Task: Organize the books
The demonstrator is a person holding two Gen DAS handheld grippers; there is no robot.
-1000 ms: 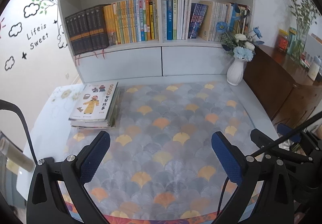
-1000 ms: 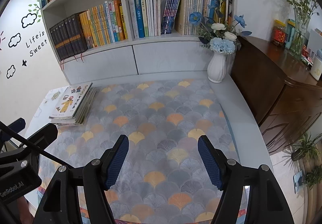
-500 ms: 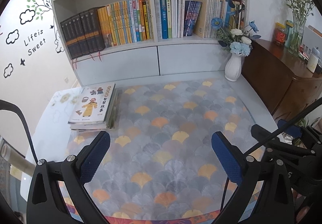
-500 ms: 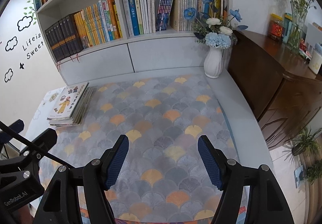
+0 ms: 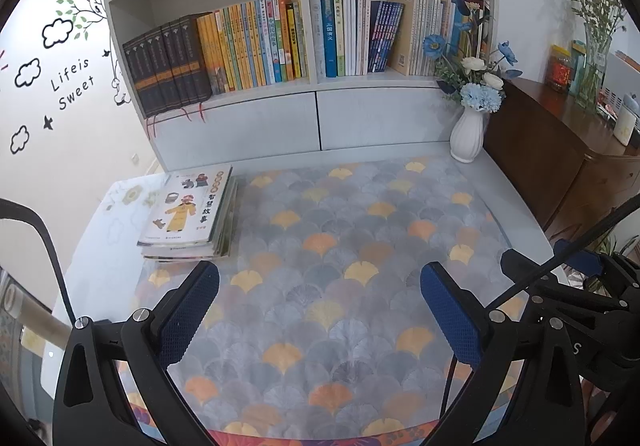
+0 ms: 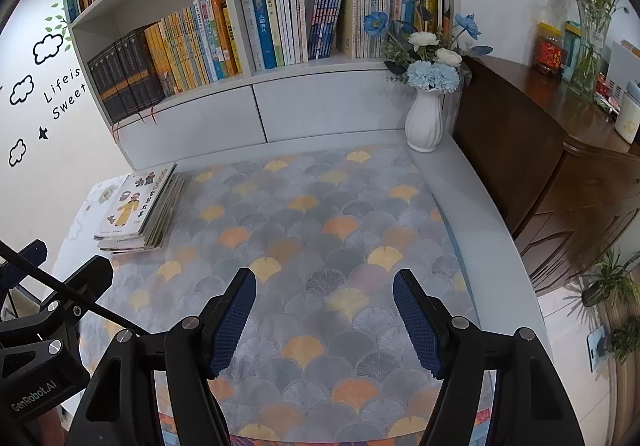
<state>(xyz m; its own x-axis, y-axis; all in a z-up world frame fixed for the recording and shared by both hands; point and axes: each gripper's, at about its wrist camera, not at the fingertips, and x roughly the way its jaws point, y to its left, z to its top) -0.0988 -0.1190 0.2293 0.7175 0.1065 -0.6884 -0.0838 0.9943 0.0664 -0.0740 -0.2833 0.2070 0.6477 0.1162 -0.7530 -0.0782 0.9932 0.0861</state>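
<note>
From the left wrist, the left gripper [image 5: 319, 300] hangs over the table [image 5: 508, 181] with its blue-padded jaws spread wide and nothing between them, only the fan-patterned mat [image 5: 340, 246] showing in the gap. The stack of books [image 5: 188, 211] lies flat just ahead of the left finger and slightly outward of it, at the mat's left edge, its top cover showing a cartoon figure in yellow. Nothing lies between the claw and the stack. Far ahead stands the bookshelf [image 5: 304, 45], its lower compartments packed with upright books. Ahead and to the right of the claw a white vase [image 5: 466, 137] of blue and white flowers sits at the table's far right corner, beside a dark wooden cabinet [image 5: 560, 165]. The right gripper's black frame [image 5: 580, 294] crowds in close beside the right finger. From the right wrist, the right gripper [image 6: 325, 312] also points down at the mat [image 6: 320, 213], its jaws moderately apart and empty. The stack of books [image 6: 138, 207] lies well ahead and to the left of its left finger, with bare mat between them. The left gripper's body [image 6: 52, 306] stands close on the left. The vase [image 6: 425, 121] is far ahead, slightly right, with the bookshelf [image 6: 248, 37] behind and the cabinet [image 6: 540, 149] along the right.
</note>
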